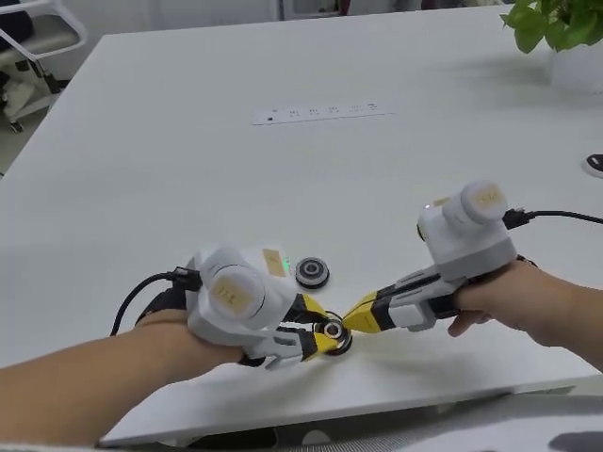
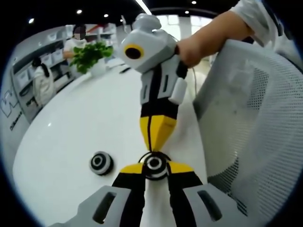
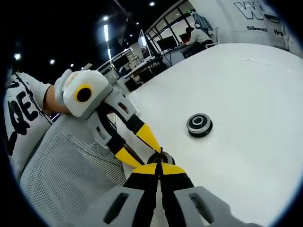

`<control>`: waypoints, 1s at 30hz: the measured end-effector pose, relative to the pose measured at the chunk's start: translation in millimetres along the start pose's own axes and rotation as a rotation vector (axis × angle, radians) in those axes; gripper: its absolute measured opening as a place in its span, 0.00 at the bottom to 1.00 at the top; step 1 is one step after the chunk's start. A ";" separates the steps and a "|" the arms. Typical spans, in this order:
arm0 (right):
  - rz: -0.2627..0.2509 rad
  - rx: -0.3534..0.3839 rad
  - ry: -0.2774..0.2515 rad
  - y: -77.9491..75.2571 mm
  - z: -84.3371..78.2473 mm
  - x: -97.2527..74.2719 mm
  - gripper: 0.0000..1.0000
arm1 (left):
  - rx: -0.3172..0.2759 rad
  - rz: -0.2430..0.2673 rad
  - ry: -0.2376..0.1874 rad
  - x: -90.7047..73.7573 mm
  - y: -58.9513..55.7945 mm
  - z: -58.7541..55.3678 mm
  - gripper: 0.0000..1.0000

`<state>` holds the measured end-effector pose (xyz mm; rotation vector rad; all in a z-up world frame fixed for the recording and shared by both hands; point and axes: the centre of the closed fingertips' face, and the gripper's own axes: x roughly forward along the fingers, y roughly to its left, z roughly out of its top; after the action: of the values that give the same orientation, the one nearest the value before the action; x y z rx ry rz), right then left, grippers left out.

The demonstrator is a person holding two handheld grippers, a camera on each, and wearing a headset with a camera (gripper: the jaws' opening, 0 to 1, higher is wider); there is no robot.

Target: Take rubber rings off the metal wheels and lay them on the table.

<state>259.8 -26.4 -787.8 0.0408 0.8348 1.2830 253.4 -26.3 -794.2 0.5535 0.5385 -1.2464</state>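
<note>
While the left gripper [image 1: 322, 328] clamps a wheel [image 2: 155, 164] by its rim, one jaw on either side, the right gripper [image 2: 153, 142] faces it head-on, jaws pressed to a thin seam, tips touching the wheel's edge. Whether a lip of the ring [image 2: 155, 175] is nipped in that seam: cannot tell, too small.

Position: held wheel is near the loose wheel [image 1: 312, 272], on the person's side of it, low over the table [image 1: 188, 141]. Contact with the tabletop not resolvable.

Why so held (my reading): left serves as a vise, gripping across the diameter so the wheel cannot spin or slide. Right, closed to a point, serves as a pick at the rim to start the ring off. Nose to nose, so any pull would run straight away from the vise.

Orientation: held wheel is a disc, no long axis. Its axle runs roughly along the left jaws, face turned back toward that gripper and somewhat up. Loose wheel lies flat, axle vertical.

Both wheels look to carry their dark rings; task judged barely begun
</note>
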 end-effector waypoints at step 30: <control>0.021 -0.003 -0.010 7.1 5.7 -3.9 0.00 | -0.154 0.002 -0.113 -53.8 2.6 10.4 0.44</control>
<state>257.0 -25.1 -778.4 0.0540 0.8253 1.3032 244.2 6.2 -751.0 0.3525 0.5335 -1.2152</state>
